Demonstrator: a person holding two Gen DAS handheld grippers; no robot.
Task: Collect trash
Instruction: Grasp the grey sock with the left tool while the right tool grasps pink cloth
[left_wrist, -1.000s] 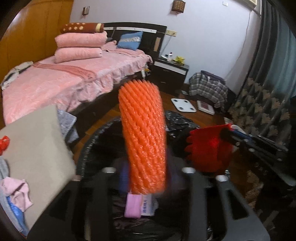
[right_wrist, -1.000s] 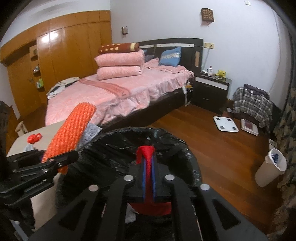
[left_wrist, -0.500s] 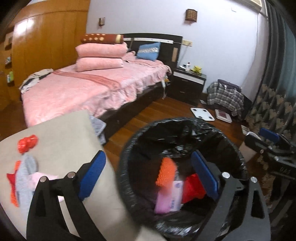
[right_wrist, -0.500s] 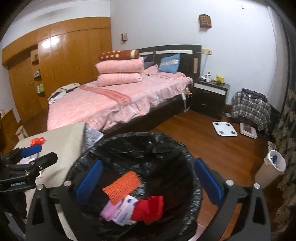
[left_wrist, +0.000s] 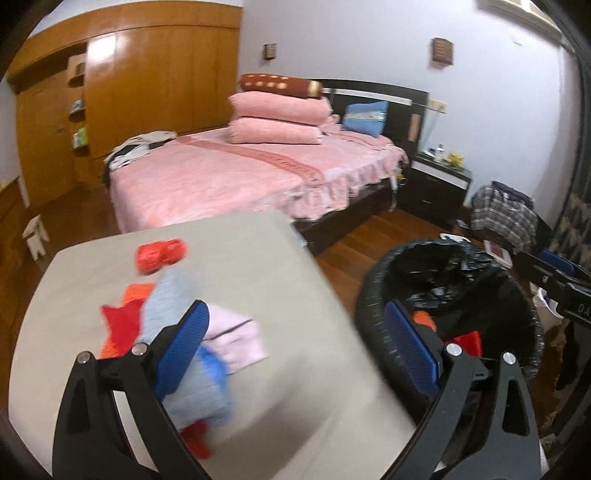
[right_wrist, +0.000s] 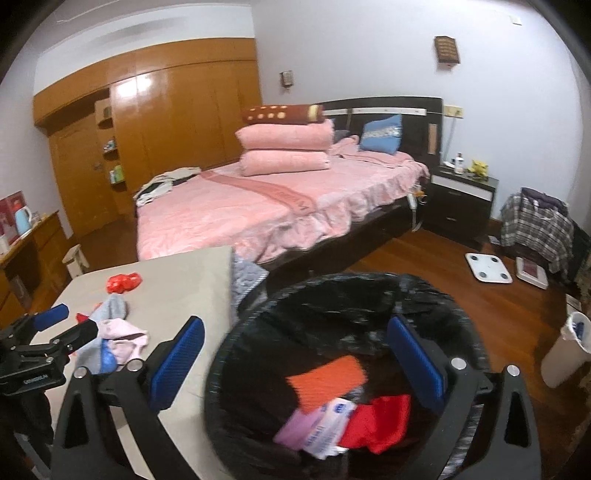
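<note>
Pile of cloths (left_wrist: 192, 354) at lower left of the left wrist view was motion-blurred, its near end hidden behind a blue gripper pad. Trash bin (right_wrist: 258, 332) cut off by the right wrist view's bottom edge; wrapper (right_wrist: 325, 424) print unreadable.

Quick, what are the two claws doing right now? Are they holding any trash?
Left claw: open, holding nothing, over the table.
Right claw: open, holding nothing, over the trash bin.
</note>
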